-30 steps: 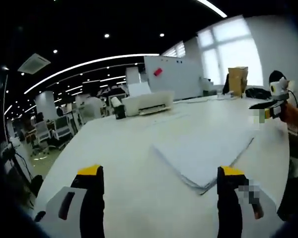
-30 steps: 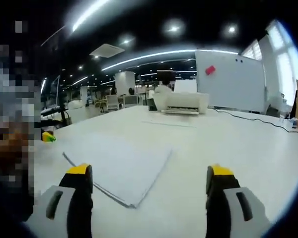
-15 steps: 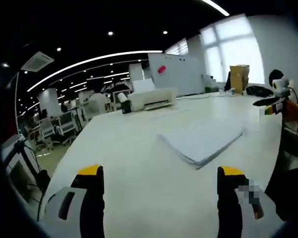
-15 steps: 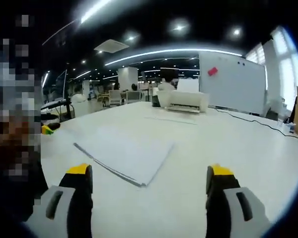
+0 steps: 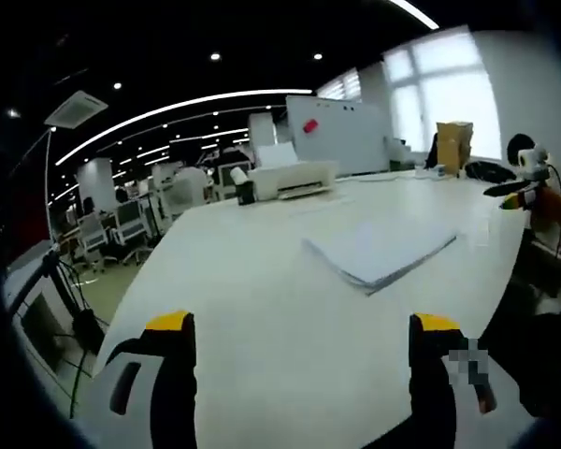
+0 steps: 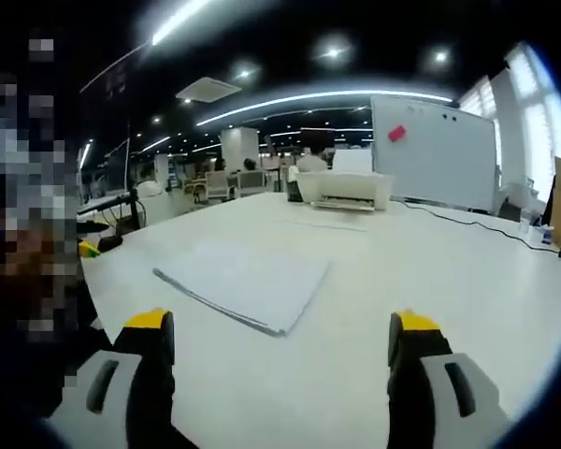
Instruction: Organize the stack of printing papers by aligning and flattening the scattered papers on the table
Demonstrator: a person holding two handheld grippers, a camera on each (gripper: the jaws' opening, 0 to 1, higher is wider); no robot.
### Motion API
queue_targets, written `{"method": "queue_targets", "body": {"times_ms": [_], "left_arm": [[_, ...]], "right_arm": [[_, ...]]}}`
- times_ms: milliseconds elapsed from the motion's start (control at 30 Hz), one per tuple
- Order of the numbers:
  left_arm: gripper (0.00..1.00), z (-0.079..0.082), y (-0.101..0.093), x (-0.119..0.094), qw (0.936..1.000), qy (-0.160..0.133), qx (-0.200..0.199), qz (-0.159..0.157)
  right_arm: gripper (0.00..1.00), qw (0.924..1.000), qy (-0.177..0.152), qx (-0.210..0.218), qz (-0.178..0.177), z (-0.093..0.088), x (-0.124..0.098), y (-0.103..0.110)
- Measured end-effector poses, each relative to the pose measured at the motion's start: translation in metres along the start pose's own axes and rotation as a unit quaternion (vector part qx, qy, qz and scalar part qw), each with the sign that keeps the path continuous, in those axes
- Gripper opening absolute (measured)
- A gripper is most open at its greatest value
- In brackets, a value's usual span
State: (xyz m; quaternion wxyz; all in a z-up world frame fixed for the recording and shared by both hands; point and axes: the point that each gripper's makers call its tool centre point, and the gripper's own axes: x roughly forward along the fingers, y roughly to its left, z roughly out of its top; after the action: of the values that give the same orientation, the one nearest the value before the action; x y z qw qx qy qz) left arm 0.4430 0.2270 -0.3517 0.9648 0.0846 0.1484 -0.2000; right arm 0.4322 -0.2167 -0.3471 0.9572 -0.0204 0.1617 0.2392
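Left gripper view: my left tongs (image 5: pixel 301 337) sit released, jaws wide apart, yellow tips low over the near edge of the white bench (image 5: pixel 262 309), nothing between them. Paper stack (image 5: pixel 379 251) lies flat on the bench, well ahead of the tongs and a bit to the right, not touched. Its sheets look mostly squared, near corner slightly fanned. Beyond the stack, at the far end of the bench, a white printer (image 5: pixel 294 178) with a dark object just beside it. Whiteboard (image 5: pixel 344 131) stands behind the printer, pink spot on it. Cardboard box (image 5: pixel 453 145) right of the whiteboard, by the window. My right tongs (image 5: pixel 510 195) show far right of the stack, held off the bench; from here I cannot tell their gap.

Right gripper view: right tongs (image 6: pixel 279 341) released too, jaws wide, empty, short of the stack (image 6: pixel 248 281), which lies ahead and left of centre on the bench (image 6: pixel 430 271). Printer (image 6: pixel 341 190) beyond the stack, whiteboard (image 6: pixel 430 150) behind it. A cable (image 6: pixel 477 224) runs over the bench right of the printer.
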Motion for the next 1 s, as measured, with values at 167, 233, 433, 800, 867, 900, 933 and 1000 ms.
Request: {"method": "queue_targets", "body": {"times_ms": [167, 233, 433, 800, 867, 900, 933, 1000], "left_arm": [[0.97, 0.000, 0.000, -0.007, 1.0000, 0.000, 0.001, 0.001], [0.97, 0.001, 0.000, -0.009, 1.0000, 0.001, 0.004, 0.002], [0.97, 0.001, -0.003, -0.014, 1.0000, -0.001, 0.003, -0.001], [0.97, 0.007, -0.003, -0.019, 1.0000, -0.007, 0.002, 0.000], [0.97, 0.006, -0.002, -0.019, 0.9999, -0.003, 0.011, 0.004], [0.97, 0.007, -0.002, -0.019, 0.9999, -0.003, 0.013, 0.005], [0.97, 0.007, -0.002, -0.019, 0.9999, -0.005, 0.014, 0.006], [0.97, 0.007, -0.003, -0.019, 0.9999, -0.005, 0.011, 0.004]], "right_arm": [[0.90, 1.0000, 0.003, -0.001, -0.002, -0.002, -0.008, 0.001], [0.90, 1.0000, 0.003, 0.004, -0.002, -0.003, -0.010, 0.000], [0.90, 0.9999, -0.001, 0.012, -0.002, -0.002, -0.012, 0.000], [0.90, 0.9999, -0.003, 0.013, 0.000, -0.001, -0.014, 0.001], [0.90, 0.9999, -0.002, 0.014, -0.001, -0.001, -0.015, 0.001], [0.90, 0.9999, -0.002, 0.014, 0.000, -0.002, -0.015, 0.001], [0.90, 0.9999, -0.003, 0.014, 0.001, -0.001, -0.015, 0.001], [0.90, 0.9998, -0.004, 0.017, 0.003, -0.002, -0.015, 0.001]]}}
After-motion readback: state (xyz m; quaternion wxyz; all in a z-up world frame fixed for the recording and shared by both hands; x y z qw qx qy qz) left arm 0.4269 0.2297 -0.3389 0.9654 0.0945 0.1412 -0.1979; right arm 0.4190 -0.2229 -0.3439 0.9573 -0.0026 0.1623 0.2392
